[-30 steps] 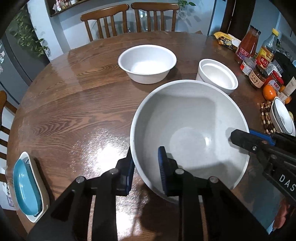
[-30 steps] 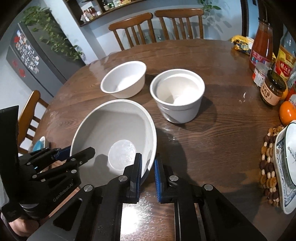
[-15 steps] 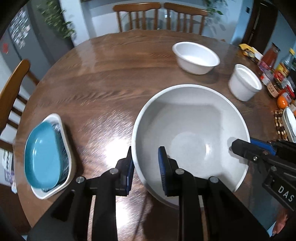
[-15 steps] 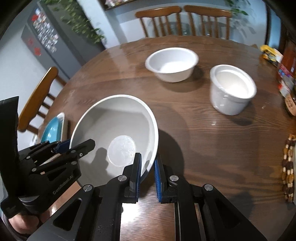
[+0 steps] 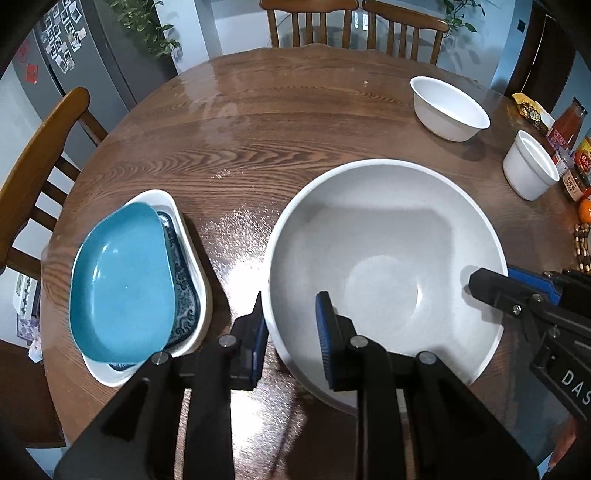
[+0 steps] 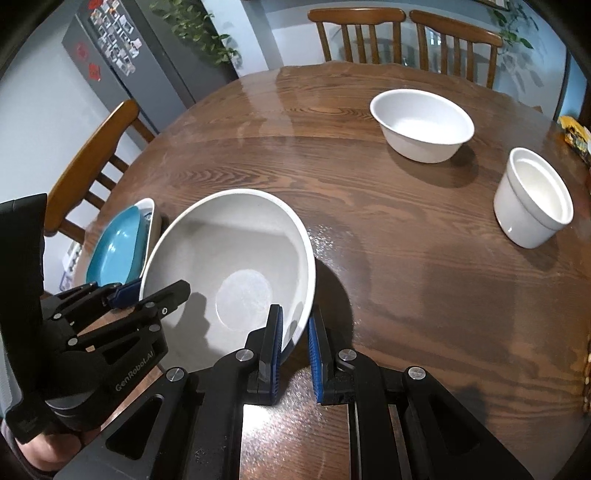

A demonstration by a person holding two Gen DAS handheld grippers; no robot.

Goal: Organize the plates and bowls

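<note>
Two tools, left tool (image 5: 288,328) and right tool (image 6: 295,341), pinch opposite rims of the large grey ceramic bowl (image 5: 384,266); stacked blue oval plate (image 5: 122,288) lies just leftward, near the tabletop's (image 5: 258,129) left edge.

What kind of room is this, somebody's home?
Most likely a home dining area: a round wooden dining table with wooden chairs around it, a grey fridge covered in magnets and photos, and sauce bottles at the table's edge.
</note>
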